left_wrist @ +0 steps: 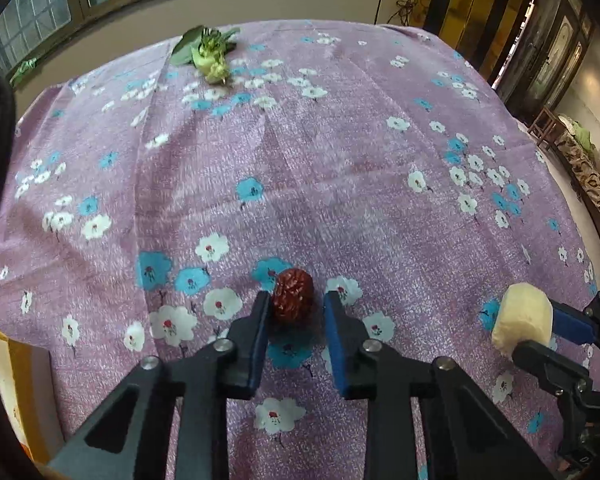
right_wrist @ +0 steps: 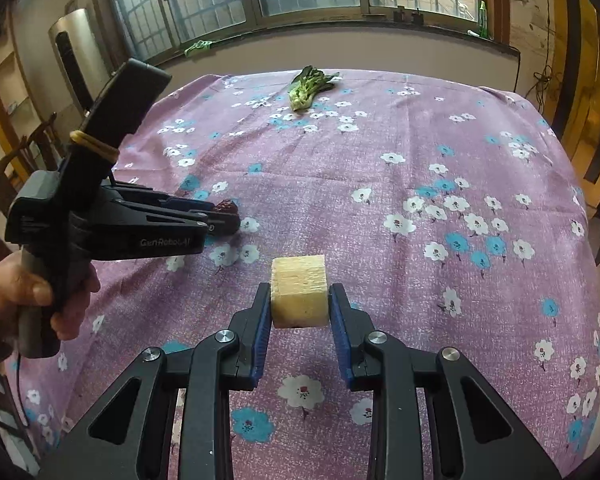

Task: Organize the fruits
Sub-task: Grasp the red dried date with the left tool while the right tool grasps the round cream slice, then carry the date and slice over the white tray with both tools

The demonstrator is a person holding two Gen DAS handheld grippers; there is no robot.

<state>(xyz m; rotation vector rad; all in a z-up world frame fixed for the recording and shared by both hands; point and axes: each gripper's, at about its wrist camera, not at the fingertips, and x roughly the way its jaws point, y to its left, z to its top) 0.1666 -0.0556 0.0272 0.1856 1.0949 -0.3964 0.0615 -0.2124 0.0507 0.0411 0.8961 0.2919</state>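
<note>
A wrinkled dark red jujube (left_wrist: 293, 295) lies on the purple flowered cloth between the fingertips of my left gripper (left_wrist: 296, 304). The left finger touches it; a gap shows on the right side, so the gripper is open around it. It also shows in the right wrist view (right_wrist: 227, 207) at the left gripper's tip (right_wrist: 216, 216). My right gripper (right_wrist: 299, 300) is shut on a pale yellow cut chunk of fruit (right_wrist: 299, 291), also seen in the left wrist view (left_wrist: 523, 317) with the right gripper (left_wrist: 540, 332) at the right edge.
A green leafy vegetable (left_wrist: 208, 54) lies at the far side of the table, also in the right wrist view (right_wrist: 308, 86). The flowered cloth (right_wrist: 420, 168) covers the whole table. A window and sill run behind the table. A box corner (left_wrist: 16, 384) sits at the near left.
</note>
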